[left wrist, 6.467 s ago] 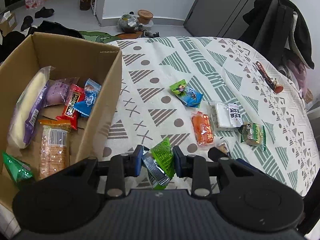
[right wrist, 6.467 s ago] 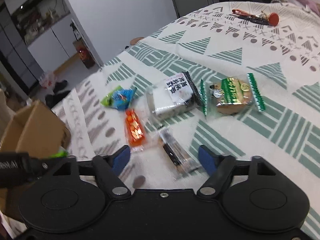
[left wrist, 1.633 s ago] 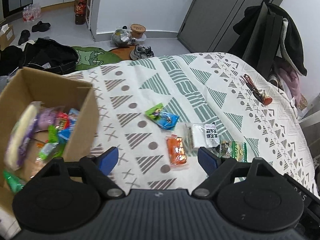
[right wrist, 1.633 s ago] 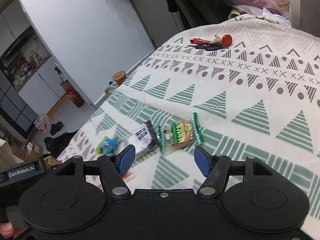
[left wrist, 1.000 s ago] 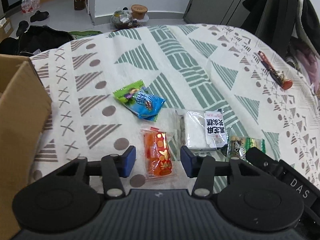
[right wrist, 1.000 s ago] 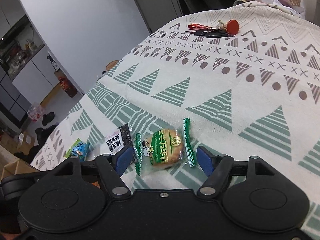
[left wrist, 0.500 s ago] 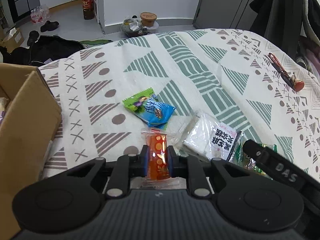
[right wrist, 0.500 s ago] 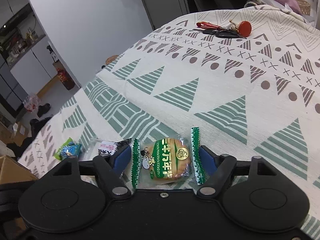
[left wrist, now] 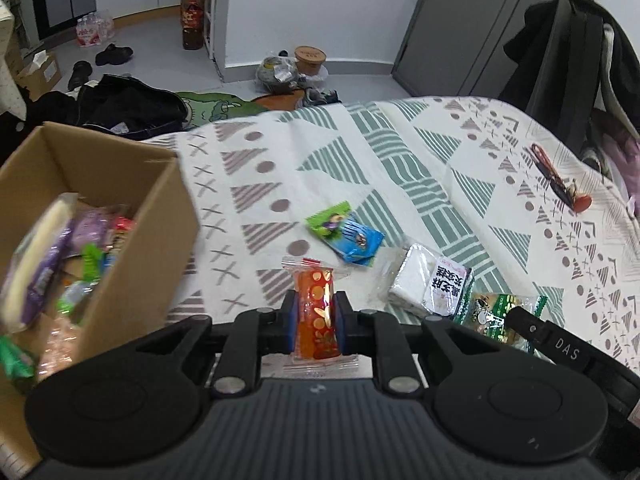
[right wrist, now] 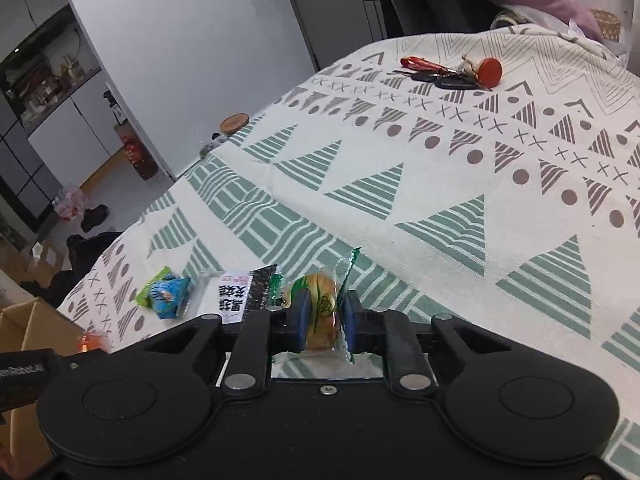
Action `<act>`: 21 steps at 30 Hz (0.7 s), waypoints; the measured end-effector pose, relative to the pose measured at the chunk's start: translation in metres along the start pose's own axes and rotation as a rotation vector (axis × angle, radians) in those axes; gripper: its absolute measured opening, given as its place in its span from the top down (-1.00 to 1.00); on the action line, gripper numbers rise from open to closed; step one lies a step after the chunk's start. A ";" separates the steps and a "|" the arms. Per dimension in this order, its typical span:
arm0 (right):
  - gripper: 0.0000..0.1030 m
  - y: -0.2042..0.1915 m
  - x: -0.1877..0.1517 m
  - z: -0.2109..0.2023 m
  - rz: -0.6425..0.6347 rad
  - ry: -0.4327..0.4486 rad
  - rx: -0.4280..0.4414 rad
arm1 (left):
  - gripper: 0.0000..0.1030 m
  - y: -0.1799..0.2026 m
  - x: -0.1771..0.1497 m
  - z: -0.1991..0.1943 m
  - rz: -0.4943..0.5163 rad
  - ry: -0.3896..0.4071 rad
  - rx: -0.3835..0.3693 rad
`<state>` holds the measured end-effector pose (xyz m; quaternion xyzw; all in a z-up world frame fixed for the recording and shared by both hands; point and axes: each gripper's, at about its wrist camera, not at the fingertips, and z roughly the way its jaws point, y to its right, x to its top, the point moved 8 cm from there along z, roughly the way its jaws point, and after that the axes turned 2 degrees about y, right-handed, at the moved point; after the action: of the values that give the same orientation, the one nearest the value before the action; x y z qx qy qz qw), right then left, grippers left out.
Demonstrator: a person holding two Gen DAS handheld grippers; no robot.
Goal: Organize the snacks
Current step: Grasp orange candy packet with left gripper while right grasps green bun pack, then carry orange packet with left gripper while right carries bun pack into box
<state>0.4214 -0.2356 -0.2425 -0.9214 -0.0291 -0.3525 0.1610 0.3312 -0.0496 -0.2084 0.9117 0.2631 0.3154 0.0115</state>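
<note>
My left gripper (left wrist: 316,320) is shut on an orange snack packet (left wrist: 314,312), lifted above the patterned tablecloth (left wrist: 360,168). To its left stands the cardboard box (left wrist: 160,220) holding several wrapped snacks. My right gripper (right wrist: 324,316) is shut on a green-wrapped round biscuit (right wrist: 322,300), which is squeezed on edge between the blue pads. The same biscuit packet (left wrist: 492,316) shows at the right of the left wrist view. On the cloth lie a white cake packet (left wrist: 428,284) (right wrist: 240,292) and a green-and-blue snack packet (left wrist: 348,232) (right wrist: 166,292).
A bunch of keys with a red fob (right wrist: 452,72) (left wrist: 560,184) lies at the far side of the table. A chair draped with dark clothes (left wrist: 568,48) stands behind the table. Bags, shoes and bottles litter the floor (left wrist: 120,60) beyond the box.
The left gripper shut on the orange packet and raised it off the cloth. The right gripper shut on the green biscuit packet, turning it on edge.
</note>
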 end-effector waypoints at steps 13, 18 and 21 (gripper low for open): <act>0.80 -0.024 -0.001 -0.054 0.015 0.068 0.078 | 0.67 -0.051 0.009 -0.062 -0.068 0.083 -0.001; 0.80 -0.047 0.003 -0.078 0.041 0.096 0.170 | 0.67 -0.067 0.018 -0.090 -0.084 0.130 0.001; 0.80 -0.065 0.006 -0.088 0.037 0.111 0.219 | 0.67 -0.080 0.025 -0.106 -0.102 0.156 -0.005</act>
<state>0.3589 -0.2028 -0.1586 -0.8778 -0.0417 -0.3944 0.2686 0.2485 0.0161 -0.1242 0.8698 0.3084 0.3850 0.0095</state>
